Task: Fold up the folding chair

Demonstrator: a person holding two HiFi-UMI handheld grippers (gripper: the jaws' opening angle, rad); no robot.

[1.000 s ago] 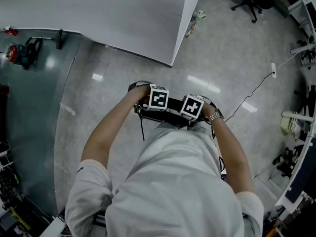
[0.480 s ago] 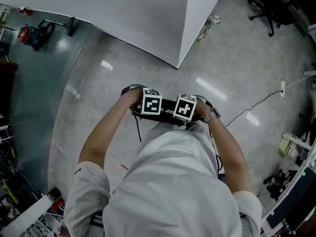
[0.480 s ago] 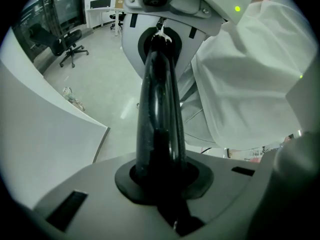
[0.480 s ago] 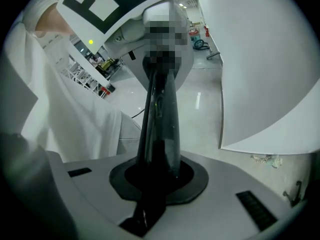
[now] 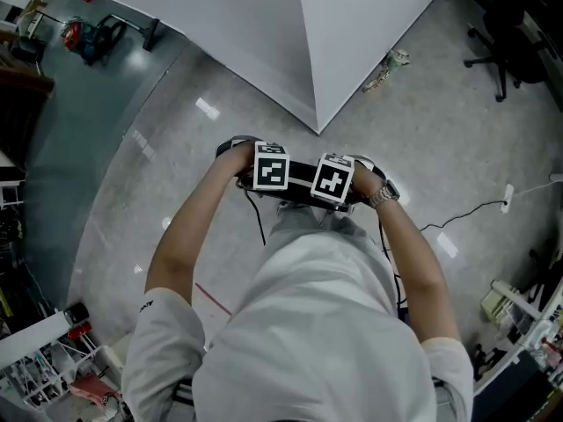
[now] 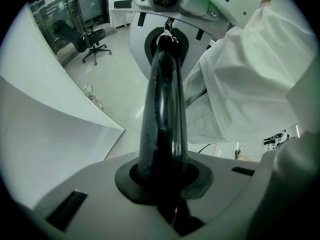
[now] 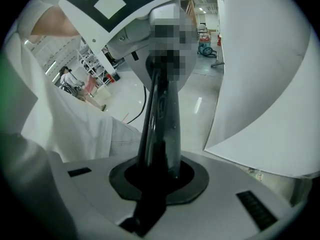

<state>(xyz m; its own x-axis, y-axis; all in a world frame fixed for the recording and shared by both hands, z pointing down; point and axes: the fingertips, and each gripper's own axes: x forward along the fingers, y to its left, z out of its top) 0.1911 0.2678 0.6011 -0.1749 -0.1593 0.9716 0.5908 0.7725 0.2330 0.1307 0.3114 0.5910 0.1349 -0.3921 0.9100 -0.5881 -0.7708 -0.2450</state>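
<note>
Head view: person in white shirt (image 5: 325, 323) stands over grey floor (image 5: 167, 209), arms fwd, both grippers side by side on one black bar (image 6: 162, 109) of the folding chair (image 5: 302, 176), just in front of the torso. Rest of the chair is hidden under body/arms, so folded or not: can't tell. State of left gripper (image 6: 162, 181): clenched on the bar, black pads tight round the glossy tube, no gap vis. in the left gripper view. The bar runs straight away from it to the other gripper at the far end. State of right gripper (image 7: 157, 179): same, clamped on the bar w/ pads hugging it both sides, per the right gripper view. Marker cubes (image 5: 271, 165) sit close together w/ the bar showing btwn them, not touching each other. The left hand (image 5: 234, 156) wraps the left gripper's handle, the right hand (image 5: 365, 176) the other one. A watch (image 5: 383, 194) is on the right wrist. A thin black cord (image 5: 257, 222) hangs down below the left gripper. Bkgd: white partition panels (image 5: 264, 33) meet at a corner just beyond the grippers. An office chair (image 5: 506, 38) is top right, well apart. A cable (image 5: 462, 214) trails across the floor at right, and shelving (image 5: 35, 359) w/ clutter sits bottom left.
</note>
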